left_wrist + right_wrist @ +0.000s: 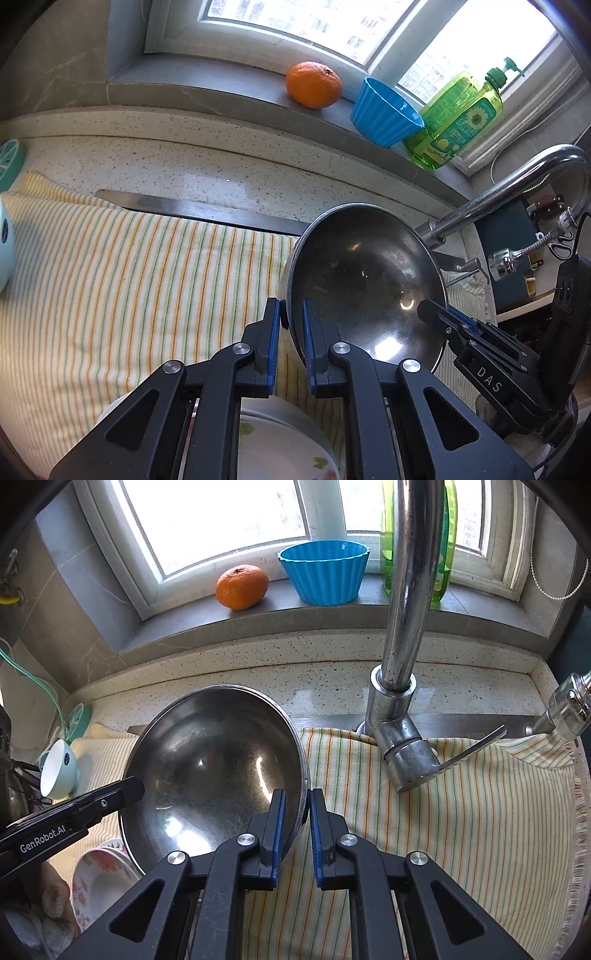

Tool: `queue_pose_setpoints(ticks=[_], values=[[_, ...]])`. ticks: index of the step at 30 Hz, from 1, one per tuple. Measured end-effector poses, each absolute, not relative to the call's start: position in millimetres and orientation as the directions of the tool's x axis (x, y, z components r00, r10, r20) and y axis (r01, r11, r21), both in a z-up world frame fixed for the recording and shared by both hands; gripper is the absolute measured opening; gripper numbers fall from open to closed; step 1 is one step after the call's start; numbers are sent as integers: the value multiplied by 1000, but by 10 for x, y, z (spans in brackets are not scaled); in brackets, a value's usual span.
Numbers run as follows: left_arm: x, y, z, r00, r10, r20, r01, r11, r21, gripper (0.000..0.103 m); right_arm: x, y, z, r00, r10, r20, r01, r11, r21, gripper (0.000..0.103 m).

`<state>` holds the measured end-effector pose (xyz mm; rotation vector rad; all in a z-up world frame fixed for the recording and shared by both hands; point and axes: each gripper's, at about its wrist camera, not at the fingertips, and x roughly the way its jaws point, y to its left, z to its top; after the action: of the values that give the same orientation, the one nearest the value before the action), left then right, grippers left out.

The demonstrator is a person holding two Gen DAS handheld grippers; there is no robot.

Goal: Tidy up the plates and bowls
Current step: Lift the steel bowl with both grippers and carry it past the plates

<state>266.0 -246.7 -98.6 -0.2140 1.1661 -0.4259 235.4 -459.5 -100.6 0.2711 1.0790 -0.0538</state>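
My left tongs (291, 314) and right tongs (295, 805) both angle steeply downward, each pair nearly closed and pinching opposite rims of the steel bowl (365, 280) between them.

The steel bowl (214, 775) is polished metal, its inside glossy enough to mirror the window yet dulled by fine scuffs. Both grippers, left (291, 332) and right (297, 823), look like matt black plastic with blue ribbed pads and shiny metal pivot pins. The striped cloth (461, 830) is soft woven fabric, matt, frayed along its right edge. The faucet (402, 627) is chromed metal, spotted and dull in patches. The countertop (192, 166) is smooth speckled stone. The blue cup (325, 572) is fluted plastic; the floral plates (96, 878) are glossy glazed ceramic.
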Motion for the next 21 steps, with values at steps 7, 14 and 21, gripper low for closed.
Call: queue_pose_setpoints(ticks=[7,14,21], values=[[2535,-2513,-929,323,-441,-838,235,895,-380,10,2194,-4605,-927,483,75,-872,189,964,187,12],[2357,-2569,-860,316,-457,-831,263,884,-387,10,1993,-4675,-875,484,70,-873,213,958,194,12],[2168,-2639,-800,305,-477,-824,300,870,-392,10,1716,-4755,-835,483,66,-873,240,949,204,12]])
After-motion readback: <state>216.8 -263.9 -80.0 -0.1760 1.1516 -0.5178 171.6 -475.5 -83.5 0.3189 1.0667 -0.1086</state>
